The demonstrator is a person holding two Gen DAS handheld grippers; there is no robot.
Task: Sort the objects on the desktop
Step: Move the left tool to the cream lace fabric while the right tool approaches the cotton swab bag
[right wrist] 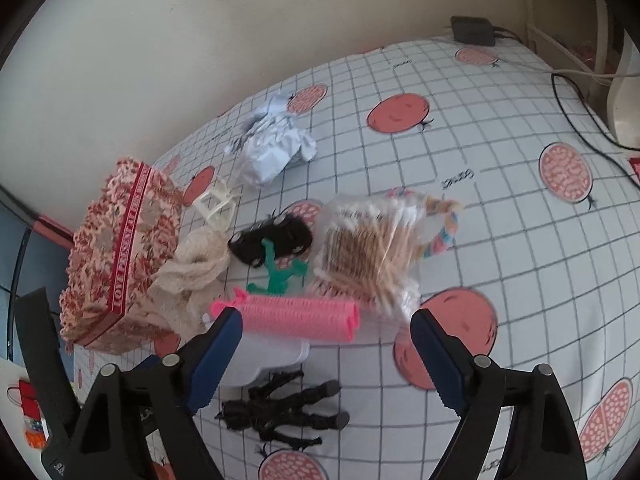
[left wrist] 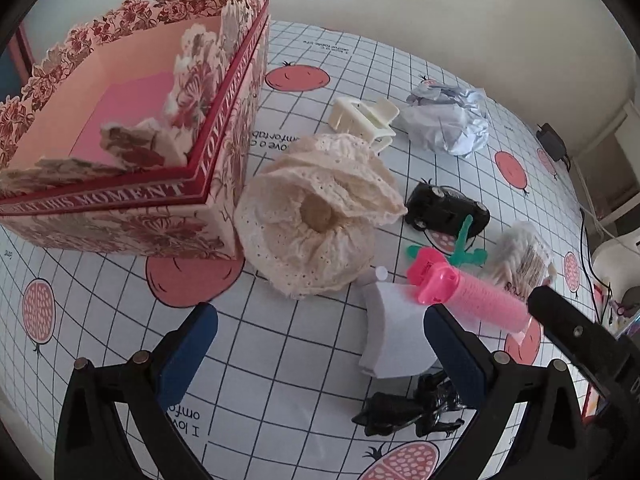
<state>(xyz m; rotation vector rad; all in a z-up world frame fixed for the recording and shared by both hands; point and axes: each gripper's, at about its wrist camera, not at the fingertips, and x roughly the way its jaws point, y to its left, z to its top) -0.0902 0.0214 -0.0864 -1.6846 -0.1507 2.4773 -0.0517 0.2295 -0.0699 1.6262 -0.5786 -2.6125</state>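
Loose objects lie on a checked tablecloth (right wrist: 500, 240). A floral box (left wrist: 132, 160) stands at the left; only paper flaps show inside it. Beside it lie a cream lace scrunchie (left wrist: 316, 220), a cream hair claw (left wrist: 364, 120), crumpled paper (left wrist: 448, 120), a black toy car (left wrist: 448, 208), a green plastic piece (left wrist: 464, 248), a pink hair roller (right wrist: 300, 316), a bag of cotton swabs (right wrist: 368, 248) and a black figure (right wrist: 284, 408). My left gripper (left wrist: 320, 344) hangs open above the cloth, just short of the scrunchie. My right gripper (right wrist: 326, 340) is open over the roller, touching nothing.
A white plastic piece (left wrist: 396, 332) lies under the roller. A pastel twisted ring (right wrist: 444, 228) sits behind the swab bag. A black adapter (right wrist: 474, 30) and cables (right wrist: 580, 108) lie at the table's far right corner, against the wall.
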